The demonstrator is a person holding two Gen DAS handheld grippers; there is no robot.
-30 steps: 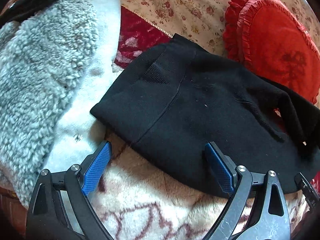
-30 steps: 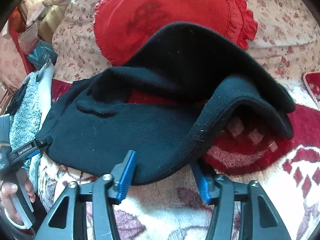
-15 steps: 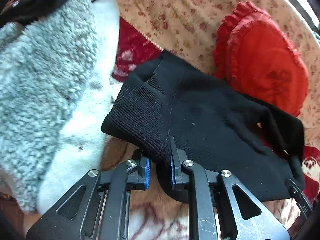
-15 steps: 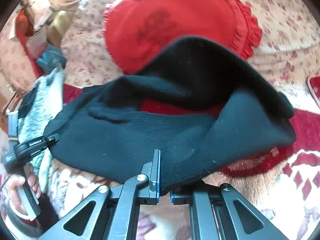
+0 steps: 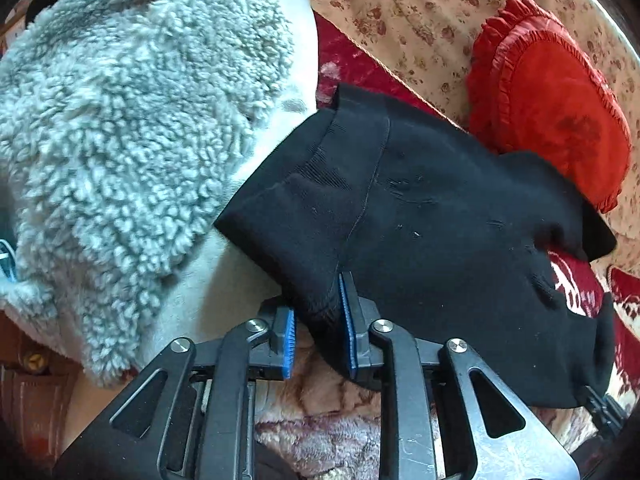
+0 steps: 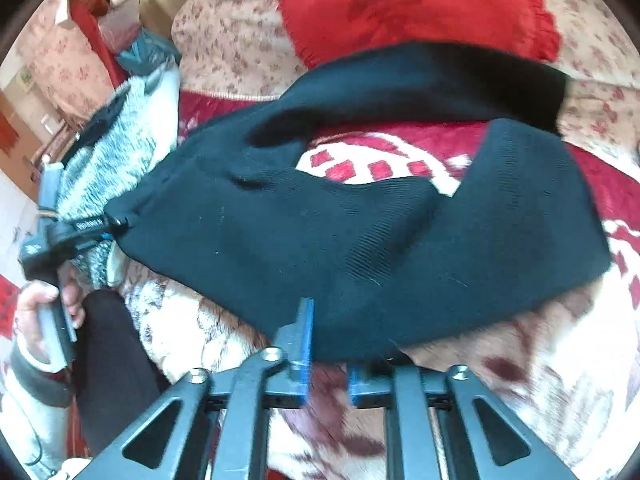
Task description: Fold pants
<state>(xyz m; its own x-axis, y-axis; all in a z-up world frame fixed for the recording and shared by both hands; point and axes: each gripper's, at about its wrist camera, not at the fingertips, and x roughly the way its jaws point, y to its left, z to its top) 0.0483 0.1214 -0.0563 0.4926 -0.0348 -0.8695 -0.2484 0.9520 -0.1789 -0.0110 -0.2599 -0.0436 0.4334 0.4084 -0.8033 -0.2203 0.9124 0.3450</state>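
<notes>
Black knit pants lie on a red and cream blanket, partly folded, with one leg curving back. My left gripper is shut on the near edge of the pants at the waist end. My right gripper is shut on the near edge of the pants further along and lifts it off the blanket. The left gripper also shows in the right wrist view, pinching the left end of the cloth.
A grey fleece garment lies heaped at the left, touching the pants. A red frilled heart cushion rests against the floral sofa back. The person's hand and dark-clad leg are at the lower left.
Both grippers were open around the pants' near edge a second ago and have shut on it. The cloth has been raised and pulled, and the far leg has opened out to bare more blanket.
</notes>
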